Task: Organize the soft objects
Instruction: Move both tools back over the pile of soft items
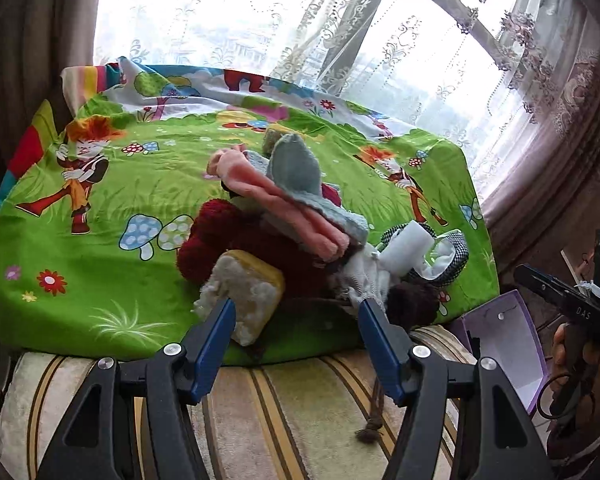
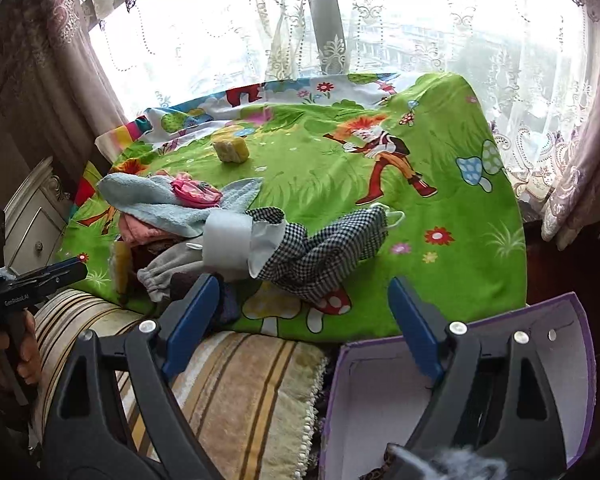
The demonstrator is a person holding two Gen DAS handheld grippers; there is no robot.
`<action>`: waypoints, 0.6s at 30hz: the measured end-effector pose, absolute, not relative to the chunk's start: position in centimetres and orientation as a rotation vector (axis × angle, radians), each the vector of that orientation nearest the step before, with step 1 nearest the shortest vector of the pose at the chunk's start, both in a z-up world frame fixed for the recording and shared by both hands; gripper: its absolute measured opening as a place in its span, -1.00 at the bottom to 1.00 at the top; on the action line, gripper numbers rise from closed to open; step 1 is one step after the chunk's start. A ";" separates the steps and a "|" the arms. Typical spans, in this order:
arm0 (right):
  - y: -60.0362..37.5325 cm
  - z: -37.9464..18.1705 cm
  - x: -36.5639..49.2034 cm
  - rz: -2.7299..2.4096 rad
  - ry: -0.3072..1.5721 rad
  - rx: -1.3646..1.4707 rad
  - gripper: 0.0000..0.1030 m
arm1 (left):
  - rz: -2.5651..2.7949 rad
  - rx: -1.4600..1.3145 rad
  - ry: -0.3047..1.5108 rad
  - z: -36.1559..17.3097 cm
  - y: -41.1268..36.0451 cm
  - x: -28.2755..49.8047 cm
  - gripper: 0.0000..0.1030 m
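I see a heap of soft things (image 1: pixel 292 224) on a bright green sheet (image 1: pixel 120 184) by the window. There is a pink cloth (image 1: pixel 276 200), a blue towel (image 1: pixel 300 172), a dark red fluffy thing (image 1: pixel 236 236), a checked cloth (image 2: pixel 324 256) and a yellow sponge (image 1: pixel 248 292).

My left tongs (image 1: pixel 296 320) are apart and hold nothing. The yellow sponge sits right in front of them, just past the left tip and a little to that side. It stands tilted, with its long side going up and away from me. The heap is straight ahead, so my left hand is the near one for the sponge.

My right tongs (image 2: pixel 304 304) are wide apart too, with nothing between them. They hang over the near edge of the sheet. The checked cloth lies just ahead of them, and its long side runs across, from left to right. A white box with a purple rim (image 2: pixel 580 344) sits below my right tongs, off the sheet. It looks mostly empty, though I see something grey and fuzzy at the very bottom and cannot tell what it is.

Another sponge (image 2: pixel 230 148) sits alone, far back on the sheet.

I think the box is where the soft things go. My right hand is nearer to it.
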State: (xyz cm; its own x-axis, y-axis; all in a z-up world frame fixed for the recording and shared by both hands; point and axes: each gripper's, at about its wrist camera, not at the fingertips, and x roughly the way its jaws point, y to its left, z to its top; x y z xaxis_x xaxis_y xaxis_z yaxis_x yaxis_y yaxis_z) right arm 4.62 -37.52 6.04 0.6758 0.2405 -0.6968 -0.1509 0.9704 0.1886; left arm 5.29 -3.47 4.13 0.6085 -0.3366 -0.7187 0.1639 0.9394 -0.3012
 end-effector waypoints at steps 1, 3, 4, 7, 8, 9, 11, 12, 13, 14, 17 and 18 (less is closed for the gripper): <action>-37.2 6.1 5.0 0.227 0.802 0.117 0.72 | -0.289 -0.219 0.872 4.1 -3.3 5.4 0.25; -36.5 6.2 5.8 0.241 0.808 0.116 0.72 | -0.287 -0.224 0.870 4.1 -3.0 5.7 0.25; -36.3 6.2 6.2 0.250 0.810 0.116 0.72 | -0.289 -0.223 0.871 4.1 -2.9 5.8 0.25; -35.9 6.4 7.2 0.252 0.815 0.118 0.72 | -0.290 -0.229 0.878 4.0 -2.6 6.3 0.25; -35.9 6.4 7.7 0.249 0.815 0.123 0.72 | -0.290 -0.237 0.882 3.9 -2.4 6.5 0.25; -35.9 6.5 8.0 0.249 0.817 0.128 0.73 | -0.289 -0.246 0.886 3.8 -2.3 6.7 0.25; -35.9 6.6 8.8 0.249 0.825 0.136 0.74 | -0.289 -0.257 0.887 3.8 -2.1 7.1 0.25; -35.8 6.6 9.3 0.247 0.829 0.140 0.75 | -0.293 -0.262 0.885 4.0 -2.0 7.3 0.25; -35.7 6.6 9.7 0.247 0.831 0.144 0.75 | -0.298 -0.265 0.877 4.2 -2.0 7.6 0.25; -35.5 6.7 10.1 0.254 0.833 0.149 0.76 | -0.301 -0.263 0.868 4.5 -2.1 7.8 0.25; -34.6 6.6 11.9 0.298 0.854 0.172 0.78 | -0.317 -0.248 0.841 5.7 -2.7 8.8 0.25; -34.2 6.6 12.5 0.310 0.866 0.178 0.78 | -0.324 -0.241 0.830 6.0 -2.9 9.2 0.25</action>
